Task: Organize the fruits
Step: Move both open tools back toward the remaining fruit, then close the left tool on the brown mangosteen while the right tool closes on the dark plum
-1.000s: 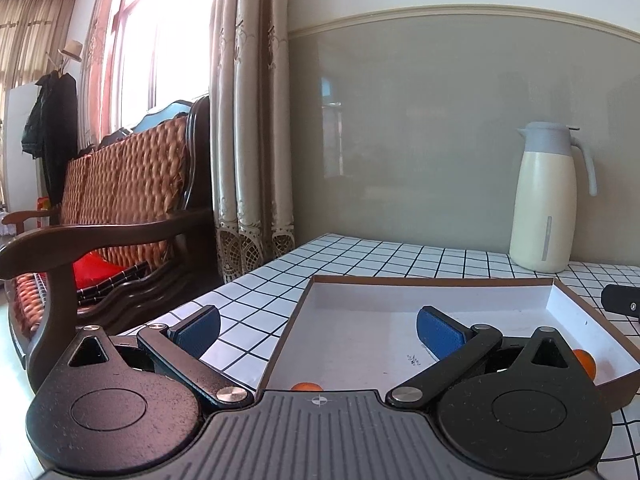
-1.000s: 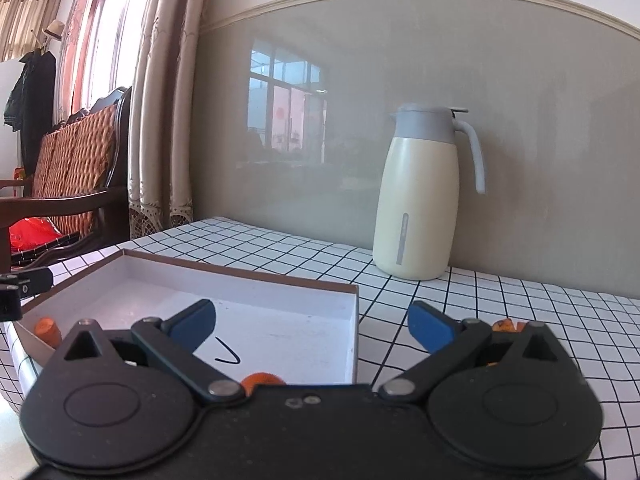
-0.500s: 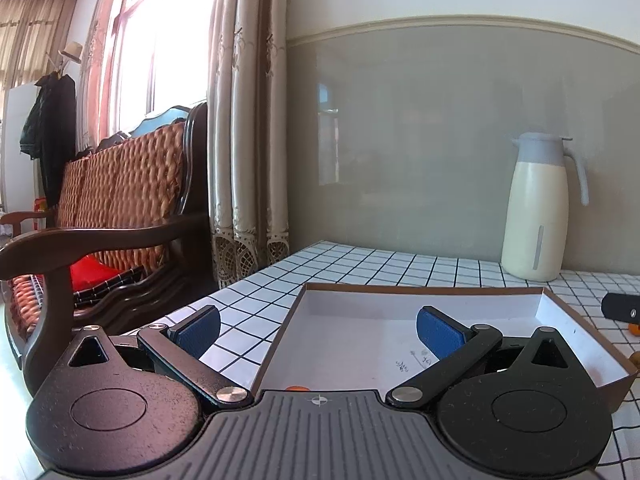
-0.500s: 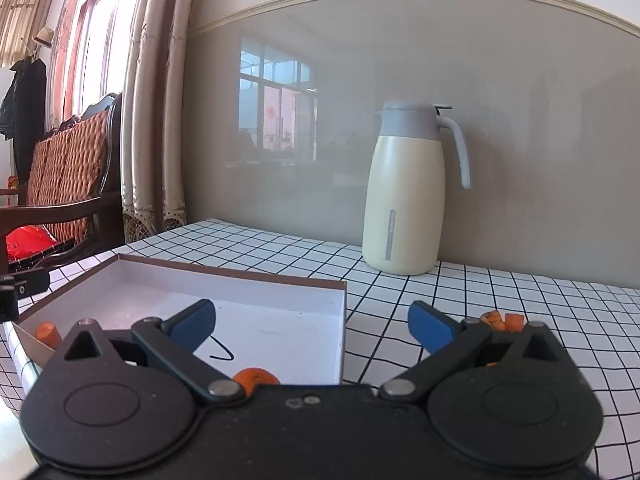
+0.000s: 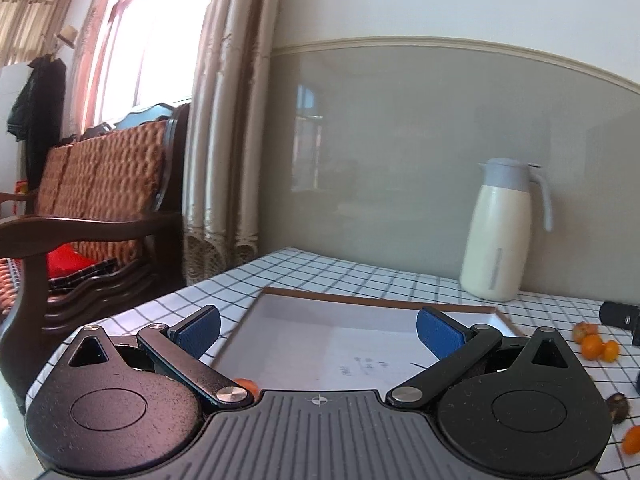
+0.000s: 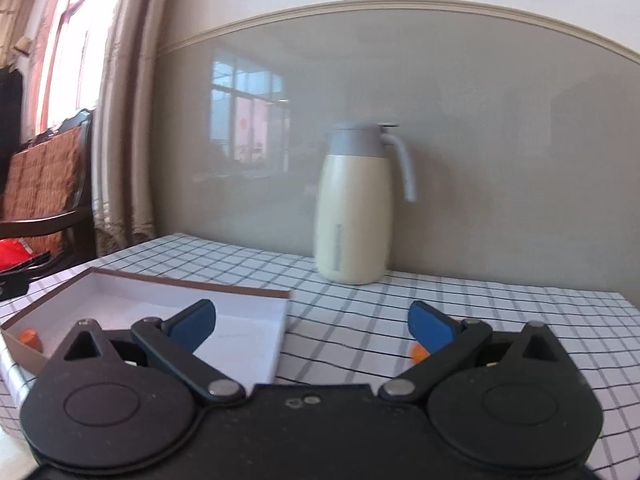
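Both grippers have drawn back from the shallow box (image 5: pixel 360 304): the left gripper (image 5: pixel 318 330) and right gripper (image 6: pixel 312 322) hang released and empty. One small orange fruit (image 6: pixel 30 337) lies inside; loose ones (image 5: pixel 596 346) wait on the desk (image 6: pixel 460 304), so collecting likely resumes.

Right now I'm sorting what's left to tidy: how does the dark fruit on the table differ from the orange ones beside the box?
The dark fruit is brown and dull; the orange fruits are bright. It lies alone near the view's edge; they sit clustered farther back. All rest on the checked tablecloth, outside the box.
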